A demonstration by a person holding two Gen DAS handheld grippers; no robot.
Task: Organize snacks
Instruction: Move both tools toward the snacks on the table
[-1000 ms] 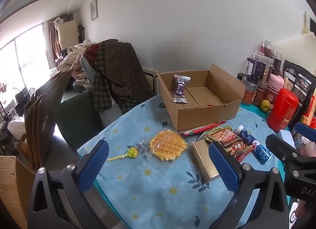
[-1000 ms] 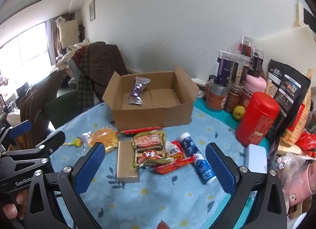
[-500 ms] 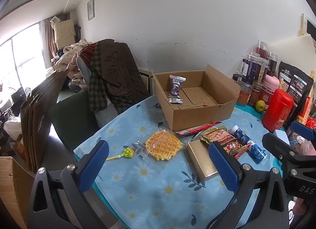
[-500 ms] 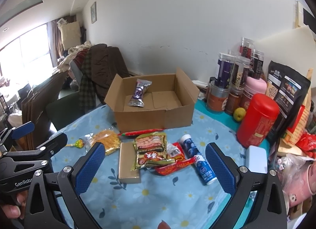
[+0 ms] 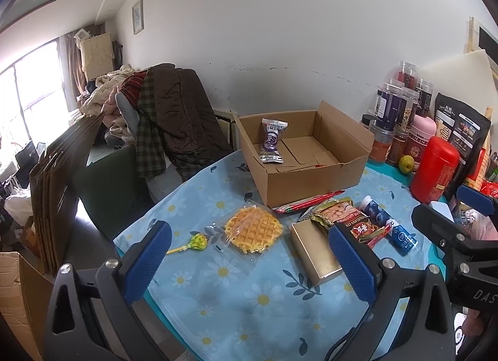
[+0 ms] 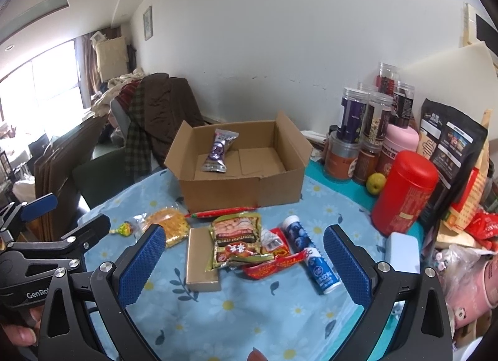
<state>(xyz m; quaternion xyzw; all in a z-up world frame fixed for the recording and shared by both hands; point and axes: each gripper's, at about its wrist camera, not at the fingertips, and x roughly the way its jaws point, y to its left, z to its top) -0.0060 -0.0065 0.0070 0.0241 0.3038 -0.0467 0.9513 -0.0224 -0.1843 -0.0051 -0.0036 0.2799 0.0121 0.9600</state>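
I count one box (image 6: 239,171) with one purple candy (image 6: 218,150) inside. In front of it: one waffle (image 5: 252,230), one lollipop (image 5: 194,242), one gold bar (image 6: 200,259), two blue tubes (image 6: 308,255).

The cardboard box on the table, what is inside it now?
Inside the cardboard box one purple snack packet leans against the back left wall. The rest of the floor shows bare flaps. The strip just behind the front wall is hidden.
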